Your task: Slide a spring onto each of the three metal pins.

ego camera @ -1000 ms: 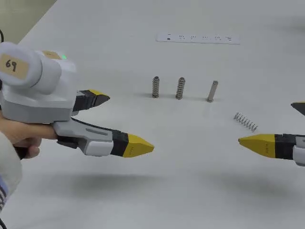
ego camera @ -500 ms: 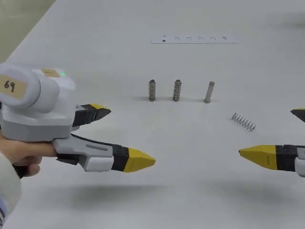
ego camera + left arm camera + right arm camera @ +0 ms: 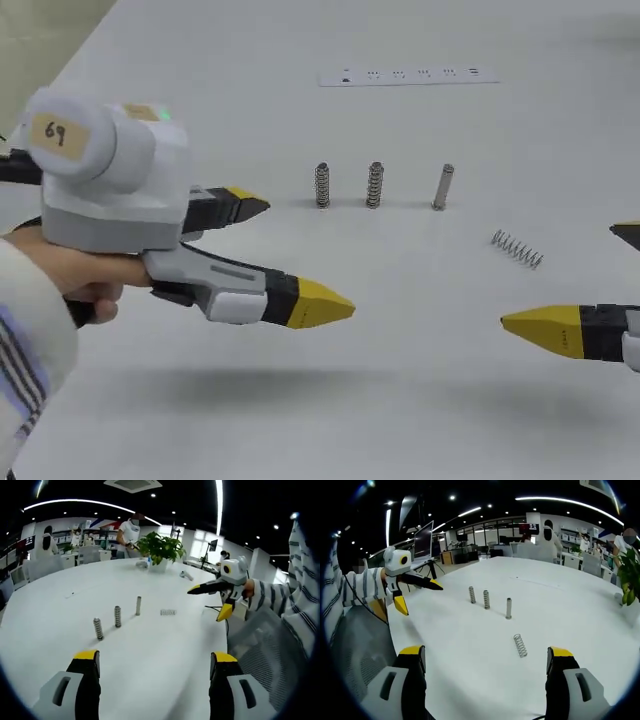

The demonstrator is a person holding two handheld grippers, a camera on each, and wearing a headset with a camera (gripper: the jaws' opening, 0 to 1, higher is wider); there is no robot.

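Left hand-held gripper [image 3: 290, 256], in the head view, hangs above the desk [image 3: 400, 400], its yellow-tipped jaws spread wide with nothing between them. A hand [image 3: 70, 280] holds it. The right hand-held gripper [image 3: 567, 277] enters at the right edge, jaws likewise wide apart and empty. Beyond them three pins stand upright in a row. The left pin [image 3: 322, 185] and middle pin [image 3: 375, 185] each wear a spring, and the right pin [image 3: 443, 188] is bare. A loose spring [image 3: 517, 250] lies flat on the desk near the right pin, not touching it.

From the left gripper view, the left hand-held gripper [image 3: 155, 656] has wide, empty jaws. The pins stand ahead, and the loose spring [image 3: 168, 612] lies beside the right pin [image 3: 138, 605].

From the right gripper view, the right hand-held gripper [image 3: 486, 652] gapes open over the desk. The loose spring [image 3: 520, 645] lies just ahead, between its jaws' lines, with the right pin [image 3: 508, 608] beyond.
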